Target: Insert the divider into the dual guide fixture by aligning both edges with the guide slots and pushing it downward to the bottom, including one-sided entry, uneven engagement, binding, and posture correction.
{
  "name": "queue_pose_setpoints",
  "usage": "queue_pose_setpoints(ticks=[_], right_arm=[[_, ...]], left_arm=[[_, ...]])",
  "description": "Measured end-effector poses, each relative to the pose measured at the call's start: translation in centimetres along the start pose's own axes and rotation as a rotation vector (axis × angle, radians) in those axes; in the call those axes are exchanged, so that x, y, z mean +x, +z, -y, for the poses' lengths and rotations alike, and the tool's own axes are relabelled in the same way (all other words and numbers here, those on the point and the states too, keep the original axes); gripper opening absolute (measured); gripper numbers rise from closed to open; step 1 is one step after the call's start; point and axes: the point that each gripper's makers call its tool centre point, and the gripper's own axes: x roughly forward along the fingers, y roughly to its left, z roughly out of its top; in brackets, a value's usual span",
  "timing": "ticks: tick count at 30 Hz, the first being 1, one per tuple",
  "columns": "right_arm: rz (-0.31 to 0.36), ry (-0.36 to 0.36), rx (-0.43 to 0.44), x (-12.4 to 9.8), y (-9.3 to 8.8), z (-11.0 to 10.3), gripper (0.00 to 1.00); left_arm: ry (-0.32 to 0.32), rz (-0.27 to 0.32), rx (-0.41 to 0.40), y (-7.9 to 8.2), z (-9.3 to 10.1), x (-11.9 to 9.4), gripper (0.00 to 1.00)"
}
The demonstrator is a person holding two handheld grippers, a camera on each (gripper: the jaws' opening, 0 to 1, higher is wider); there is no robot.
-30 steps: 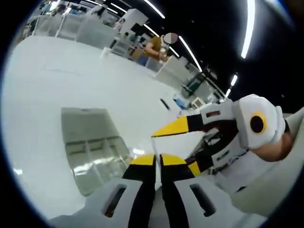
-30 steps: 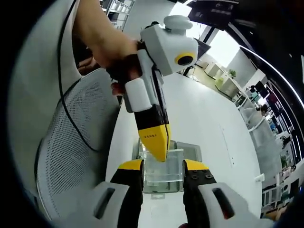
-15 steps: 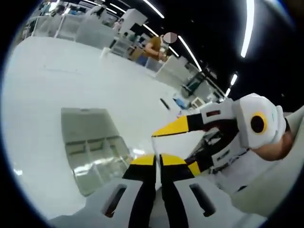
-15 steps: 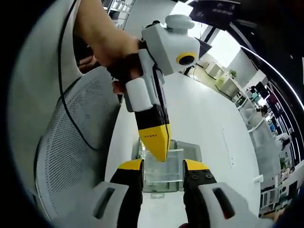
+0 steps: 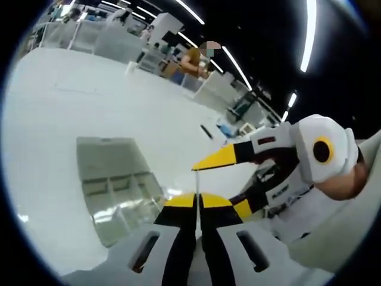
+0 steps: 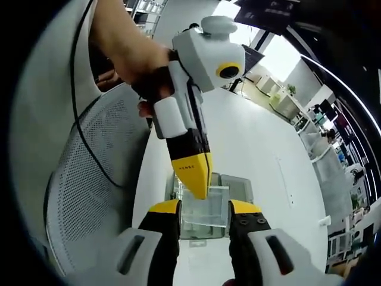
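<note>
White worktop [image 5: 71,113] carries clear fixture [image 5: 113,185] | my left gripper [image 6: 195,189] jaws pressed together, tip over fixture's clear divider [image 6: 205,208] | my right gripper [image 6: 204,210] spread, flanking it

1. The divider [image 6: 205,210] is clear plastic; in the right gripper view its edges are hard to trace, and whether they sit in the fixture's [image 6: 241,189] slots cannot be told.
2. The left gripper [image 6: 197,189] tip covers part of the divider's top edge there.
3. In the left gripper view the left gripper's [image 5: 197,201] jaws hide the near corner of the fixture [image 5: 113,179].
4. The right gripper's [image 5: 196,168] lower jaw is partly hidden behind them.
5. The person's hand [image 6: 128,56] runs off the top edge.
6. A far person [image 5: 191,59] is too small and blurred to read.
</note>
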Motion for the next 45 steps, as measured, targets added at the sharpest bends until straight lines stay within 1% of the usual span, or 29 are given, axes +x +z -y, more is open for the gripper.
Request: queue_pose_setpoints(ticks=[27, 38, 39, 44, 45], right_arm=[[0.001, -0.008, 0.026, -0.9, -0.2, 0.8, 0.24], [-0.007, -0.01, 0.018, -1.1, -0.5, 1.4, 0.21], [-0.008, -0.011, 0.016, -1.1, -0.6, 1.5, 0.21], [-0.009, -0.003, 0.011, -1.1, -0.7, 1.7, 0.17], [-0.012, 0.0, 0.009, -1.2, -0.7, 1.7, 0.17]], left_arm=[[0.005, 0.028, 0.089, 0.0, 0.0, -0.6, 0.0], [-0.004, 0.039, 0.178, 0.1, 0.1, -0.7, 0.0], [-0.006, 0.041, 0.198, 0.1, 0.2, -0.7, 0.0], [-0.009, 0.041, 0.244, 0.0, 0.2, -0.7, 0.0], [-0.01, 0.041, 0.264, 0.0, 0.2, -0.7, 0.0]])
